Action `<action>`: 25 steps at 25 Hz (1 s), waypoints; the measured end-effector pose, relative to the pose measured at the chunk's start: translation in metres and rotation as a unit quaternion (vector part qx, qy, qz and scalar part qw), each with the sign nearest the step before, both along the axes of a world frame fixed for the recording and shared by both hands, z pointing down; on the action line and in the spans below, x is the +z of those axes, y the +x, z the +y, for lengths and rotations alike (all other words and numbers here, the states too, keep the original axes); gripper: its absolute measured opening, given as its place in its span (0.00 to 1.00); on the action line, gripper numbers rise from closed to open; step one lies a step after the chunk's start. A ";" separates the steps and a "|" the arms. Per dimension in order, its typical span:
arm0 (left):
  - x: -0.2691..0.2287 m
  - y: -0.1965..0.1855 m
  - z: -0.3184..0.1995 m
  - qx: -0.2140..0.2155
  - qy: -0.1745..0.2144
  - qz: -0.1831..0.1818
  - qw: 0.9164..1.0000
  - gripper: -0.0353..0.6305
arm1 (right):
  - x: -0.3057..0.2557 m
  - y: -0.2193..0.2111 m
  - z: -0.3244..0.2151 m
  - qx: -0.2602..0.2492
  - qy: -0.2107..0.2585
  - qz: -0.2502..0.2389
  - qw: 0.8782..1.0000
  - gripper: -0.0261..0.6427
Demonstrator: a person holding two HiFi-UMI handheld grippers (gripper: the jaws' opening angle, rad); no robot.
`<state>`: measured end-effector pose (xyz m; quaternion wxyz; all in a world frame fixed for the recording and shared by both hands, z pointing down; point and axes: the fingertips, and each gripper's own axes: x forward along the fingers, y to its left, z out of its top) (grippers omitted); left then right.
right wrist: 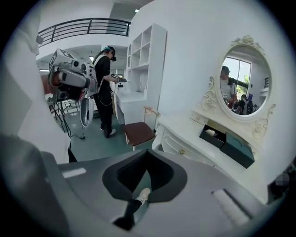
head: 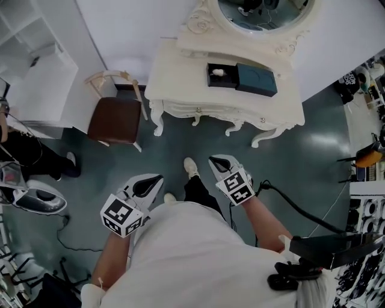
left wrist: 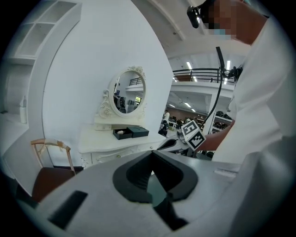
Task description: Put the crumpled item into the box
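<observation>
A dark teal box stands open on the white dressing table, with a small white crumpled item inside it. Its lid lies right beside it. Both grippers hang well short of the table, over the floor in front of the person. My left gripper is shut and holds nothing. My right gripper is shut and empty too. In the right gripper view the box and the item lie far ahead to the right; in the left gripper view the box sits below the mirror.
A chair with a brown seat stands left of the table. An oval mirror backs the table. A white shelf unit is at far left, another person stands beside it, and cables run across the floor.
</observation>
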<state>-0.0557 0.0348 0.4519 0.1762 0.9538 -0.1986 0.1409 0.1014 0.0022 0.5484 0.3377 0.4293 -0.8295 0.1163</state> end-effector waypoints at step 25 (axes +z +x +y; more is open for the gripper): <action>0.008 -0.028 0.030 -0.004 -0.003 0.004 1.000 0.05 | -0.030 -0.064 0.040 -0.045 0.029 -0.018 0.998 0.04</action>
